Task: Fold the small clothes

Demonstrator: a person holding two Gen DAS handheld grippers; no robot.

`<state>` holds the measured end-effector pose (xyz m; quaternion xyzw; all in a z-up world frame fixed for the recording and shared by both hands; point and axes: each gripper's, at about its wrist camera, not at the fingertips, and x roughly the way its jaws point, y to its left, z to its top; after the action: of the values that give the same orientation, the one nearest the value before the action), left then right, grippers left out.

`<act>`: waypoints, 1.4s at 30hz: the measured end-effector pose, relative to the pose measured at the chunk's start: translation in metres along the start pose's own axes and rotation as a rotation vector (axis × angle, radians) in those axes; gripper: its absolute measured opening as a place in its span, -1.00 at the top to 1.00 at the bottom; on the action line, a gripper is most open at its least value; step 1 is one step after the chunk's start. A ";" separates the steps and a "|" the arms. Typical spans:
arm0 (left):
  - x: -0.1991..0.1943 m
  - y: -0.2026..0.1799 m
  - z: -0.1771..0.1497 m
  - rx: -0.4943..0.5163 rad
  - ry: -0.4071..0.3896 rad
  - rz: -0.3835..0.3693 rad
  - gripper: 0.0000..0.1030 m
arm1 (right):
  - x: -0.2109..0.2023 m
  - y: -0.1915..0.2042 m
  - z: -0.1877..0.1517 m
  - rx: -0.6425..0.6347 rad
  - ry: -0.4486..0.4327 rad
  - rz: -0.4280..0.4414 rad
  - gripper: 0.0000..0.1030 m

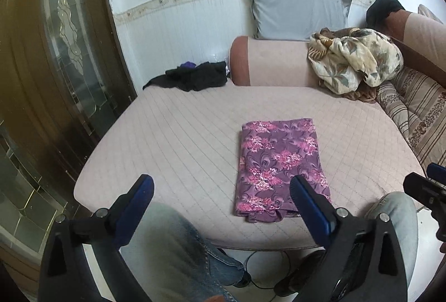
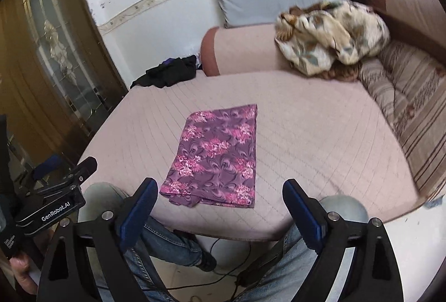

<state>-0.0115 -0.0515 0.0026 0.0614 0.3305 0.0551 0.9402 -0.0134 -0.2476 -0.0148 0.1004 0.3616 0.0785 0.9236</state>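
The left gripper [image 1: 221, 185] stood with its blue-padded fingers [image 1: 139, 196] spread wide, nothing between them and nothing touched; it hung above the near edge of the bed, over the person's jeans-clad knee [image 1: 178, 240]. The right gripper [image 2: 220, 189] was equally wide, its pads [image 2: 302, 207] clear of any cloth, holding nothing. In the right wrist view the left gripper showed at the lower left, gripped by a hand [image 2: 21, 271]; in the left wrist view a part of the right gripper showed at the far right edge.

The purple floral garment [image 1: 280, 168] lay folded into a neat rectangle on the pink quilted bedcover [image 1: 181, 140], near the front edge of the bed and roughly central between the two grippers, apart from both. One rumpled layer poked out from under its near edge.

Farther back a small heap of black clothes [image 1: 195, 76] lay at the bed's far left corner, beside a pink bolster [image 1: 273, 62]. A grey pillow [image 1: 298, 12] leaned on the wall behind the bolster, and a crumpled cream floral blanket [image 1: 356, 59] sat on the bolster's right end, next to a striped cushion [image 1: 418, 112]
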 end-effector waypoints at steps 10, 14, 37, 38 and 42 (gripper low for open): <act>-0.015 0.013 -0.008 -0.028 -0.010 0.015 -0.90 | -0.005 0.024 0.006 -0.047 -0.004 -0.014 -0.83; -0.020 0.018 -0.010 -0.046 -0.026 0.008 -0.90 | -0.007 0.034 0.008 -0.067 -0.009 -0.041 -0.83; -0.025 0.006 -0.016 0.009 -0.043 -0.016 -0.90 | -0.013 0.036 -0.001 -0.081 -0.031 -0.115 -0.83; -0.025 0.005 -0.016 0.010 -0.043 -0.017 -0.90 | -0.013 0.036 -0.001 -0.081 -0.032 -0.116 -0.83; -0.026 0.004 -0.016 0.013 -0.045 -0.017 -0.90 | -0.013 0.036 -0.002 -0.081 -0.032 -0.118 -0.83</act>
<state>-0.0418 -0.0496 0.0070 0.0659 0.3103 0.0434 0.9474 -0.0264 -0.2156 0.0012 0.0425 0.3484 0.0369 0.9357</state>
